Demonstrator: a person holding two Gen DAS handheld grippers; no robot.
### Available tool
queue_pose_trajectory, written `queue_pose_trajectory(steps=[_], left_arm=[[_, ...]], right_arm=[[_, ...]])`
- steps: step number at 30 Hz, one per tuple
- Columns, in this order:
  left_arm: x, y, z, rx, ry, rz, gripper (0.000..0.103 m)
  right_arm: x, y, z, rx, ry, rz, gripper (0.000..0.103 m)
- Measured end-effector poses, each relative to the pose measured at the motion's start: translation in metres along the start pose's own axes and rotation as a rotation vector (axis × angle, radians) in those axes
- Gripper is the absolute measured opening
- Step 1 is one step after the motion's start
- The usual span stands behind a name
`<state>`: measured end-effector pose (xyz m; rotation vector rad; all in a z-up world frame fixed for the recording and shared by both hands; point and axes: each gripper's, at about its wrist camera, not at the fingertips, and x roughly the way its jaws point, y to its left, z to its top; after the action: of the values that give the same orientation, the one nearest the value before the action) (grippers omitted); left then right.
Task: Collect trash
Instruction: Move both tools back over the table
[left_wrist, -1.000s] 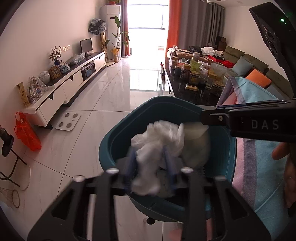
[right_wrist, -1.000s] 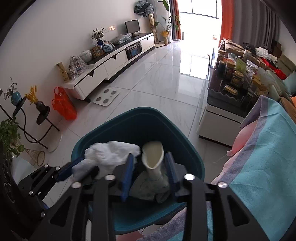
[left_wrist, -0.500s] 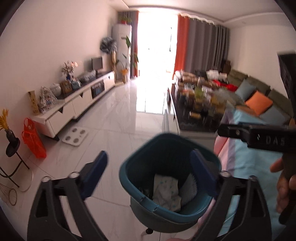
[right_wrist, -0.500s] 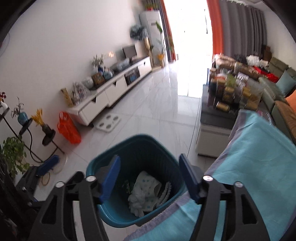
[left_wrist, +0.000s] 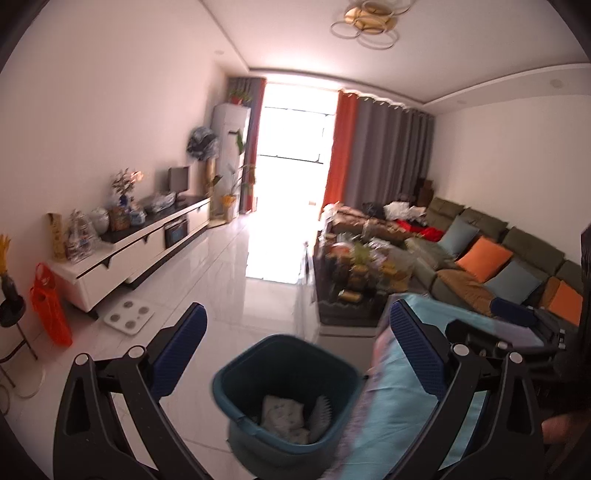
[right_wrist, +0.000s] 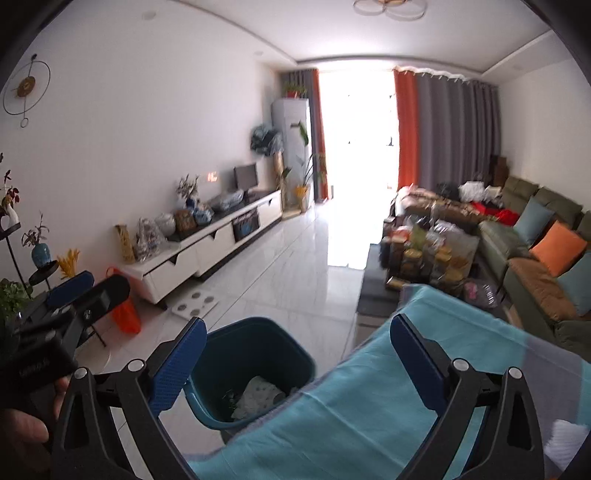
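A teal trash bin (left_wrist: 240, 373) stands on the white floor beside a table with a turquoise cloth (left_wrist: 391, 406). Crumpled white tissue (left_wrist: 282, 410) and a white paper cup (left_wrist: 320, 413) lie inside it. My left gripper (left_wrist: 297, 352) is open and empty, raised above the bin. My right gripper (right_wrist: 297, 356) is open and empty, above the bin (right_wrist: 258, 350) and the cloth's edge (right_wrist: 369, 398). The tissue in the bin (right_wrist: 258, 397) also shows in the right wrist view. A white scrap (right_wrist: 567, 435) lies on the cloth at far right.
A white TV cabinet (left_wrist: 140, 254) runs along the left wall, with an orange bag (left_wrist: 50, 306) and a white scale (left_wrist: 127, 312) near it. A cluttered coffee table (left_wrist: 358, 280) and a green sofa (left_wrist: 491, 266) stand on the right.
Both grippers opened and dropped the tissue and the paper cup into the bin, then lifted up and back away from it.
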<state>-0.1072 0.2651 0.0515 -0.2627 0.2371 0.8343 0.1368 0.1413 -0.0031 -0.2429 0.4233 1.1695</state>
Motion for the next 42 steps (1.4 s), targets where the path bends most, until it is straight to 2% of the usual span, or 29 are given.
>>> queue_pose_trajectory(steps=[4, 14, 19, 25, 35, 42], left_arm=[[-0.025, -0.032, 0.003, 0.035, -0.054, -0.034, 0.097], [-0.060, -0.107, -0.016, 0.111, -0.037, -0.180, 0.097], [-0.068, -0.144, -0.030, 0.156, -0.013, -0.276, 0.097], [-0.079, -0.186, -0.045, 0.192, -0.021, -0.390, 0.097], [-0.076, -0.221, -0.059, 0.217, -0.001, -0.514, 0.097], [-0.070, -0.237, -0.074, 0.249, 0.052, -0.602, 0.097]], right_arm=[[-0.037, -0.018, -0.012, 0.025, -0.061, -0.044, 0.096], [-0.113, -0.061, -0.050, 0.090, -0.153, -0.187, 0.096], [-0.150, -0.079, -0.077, 0.106, -0.204, -0.332, 0.096], [-0.195, -0.100, -0.108, 0.159, -0.222, -0.484, 0.096], [-0.245, -0.111, -0.138, 0.191, -0.271, -0.683, 0.096], [-0.255, -0.115, -0.156, 0.232, -0.233, -0.753, 0.096]])
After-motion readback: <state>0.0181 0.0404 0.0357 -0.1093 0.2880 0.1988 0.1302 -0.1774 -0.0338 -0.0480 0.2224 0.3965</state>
